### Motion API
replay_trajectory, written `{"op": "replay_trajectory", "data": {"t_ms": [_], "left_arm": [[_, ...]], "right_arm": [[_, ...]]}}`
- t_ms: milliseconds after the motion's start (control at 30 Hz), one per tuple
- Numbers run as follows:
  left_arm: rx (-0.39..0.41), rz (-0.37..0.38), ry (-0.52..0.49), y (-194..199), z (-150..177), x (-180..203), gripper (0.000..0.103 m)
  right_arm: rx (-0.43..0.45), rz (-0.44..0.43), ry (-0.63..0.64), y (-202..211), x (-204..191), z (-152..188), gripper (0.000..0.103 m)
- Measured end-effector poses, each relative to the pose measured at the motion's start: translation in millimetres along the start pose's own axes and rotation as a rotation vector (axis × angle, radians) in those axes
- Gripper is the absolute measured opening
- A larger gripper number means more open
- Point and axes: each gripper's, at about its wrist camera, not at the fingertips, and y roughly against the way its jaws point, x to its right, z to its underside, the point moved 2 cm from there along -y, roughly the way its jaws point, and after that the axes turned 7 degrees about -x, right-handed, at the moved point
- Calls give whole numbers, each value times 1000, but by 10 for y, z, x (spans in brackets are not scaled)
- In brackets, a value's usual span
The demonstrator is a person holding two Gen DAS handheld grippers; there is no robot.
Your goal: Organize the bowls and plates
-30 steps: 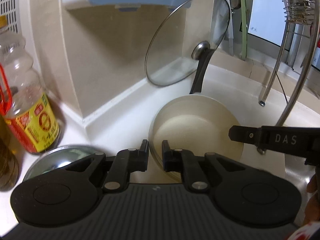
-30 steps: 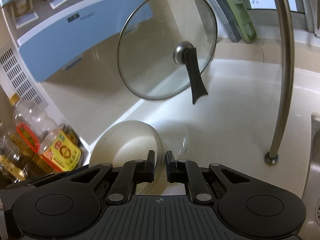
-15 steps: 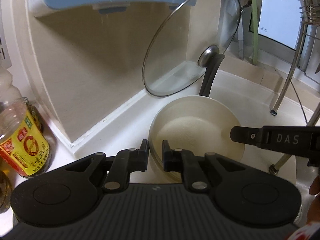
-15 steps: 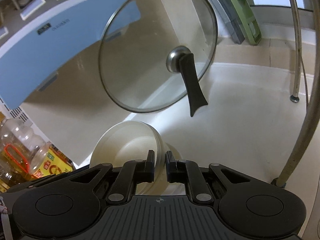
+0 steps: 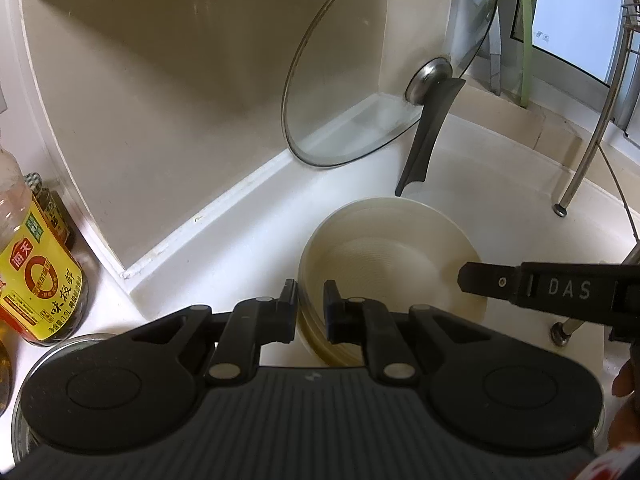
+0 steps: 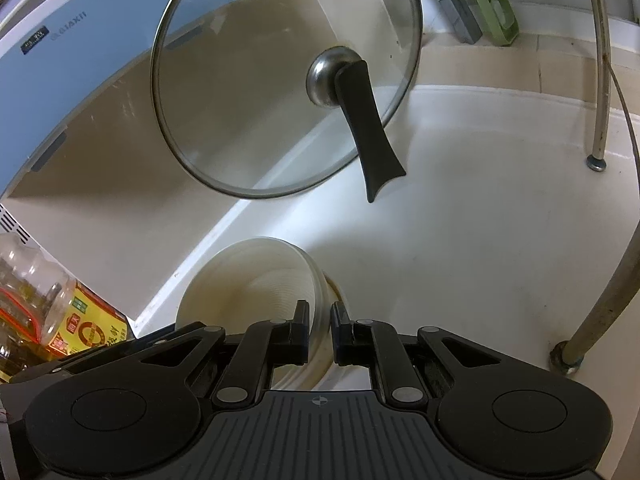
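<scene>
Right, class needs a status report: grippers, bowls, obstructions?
Left gripper, right gripper both shut on stacked bowls. Glass lid ahead, propped against wall.

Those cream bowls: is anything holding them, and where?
Both hand-held grippers pinch the rim of the stacked cream bowls: the left gripper at the near edge, the right gripper at the opposite side.

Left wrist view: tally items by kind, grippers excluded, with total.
Cream bowls: 2 or more, nested in one stack, exact count unclear
Glass lid: 1
Oil bottle: 1
Rack legs: 2
Metal rim at lower left: 1
Total: at least 7
</scene>
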Motion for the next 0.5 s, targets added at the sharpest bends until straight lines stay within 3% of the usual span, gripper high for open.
{"op": "replay_trajectory", "data": {"t_ms": [500], "left_arm": [[-14, 21, 10, -49, 6, -19, 12]], "right_arm": [[-12, 38, 44, -48, -52, -7, 11]]}}
